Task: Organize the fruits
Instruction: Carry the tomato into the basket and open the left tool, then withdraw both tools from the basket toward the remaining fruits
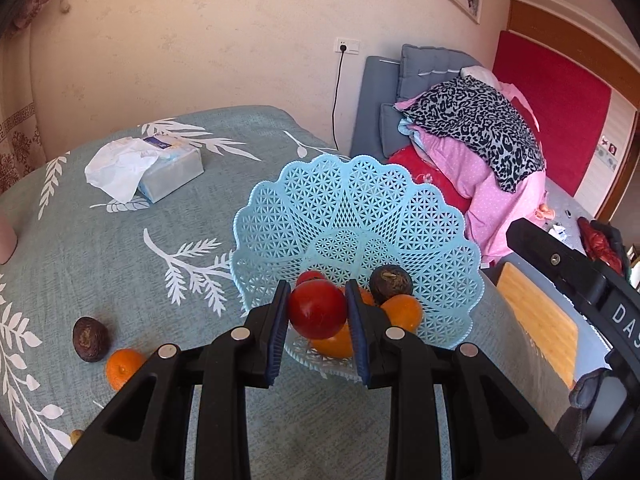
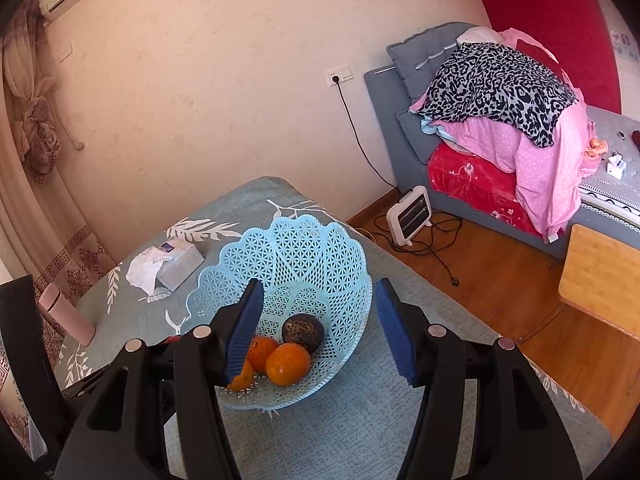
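A light blue lattice basket [image 1: 400, 216] [image 2: 312, 256] stands on the table. My left gripper [image 1: 318, 312] is shut on a red fruit [image 1: 318, 310] and holds it over the basket's near side. In the basket lie oranges [image 1: 404, 312] [image 2: 288, 363] and a dark brown fruit [image 1: 391, 279] [image 2: 303, 332]. A second red fruit [image 1: 310, 276] shows behind the held one. On the cloth at the left lie another dark fruit [image 1: 90, 338] and an orange [image 1: 122, 368]. My right gripper [image 2: 320, 330] is open and empty above the basket's near rim.
A tissue box [image 1: 168, 172] [image 2: 176, 264] sits at the far side of the table. A pink cup [image 2: 66, 312] stands at the left. The table's right edge drops to a wooden floor with a heater [image 2: 410, 214], cables and a bed [image 2: 500, 120]. A wooden stool [image 2: 600, 276] stands at the right.
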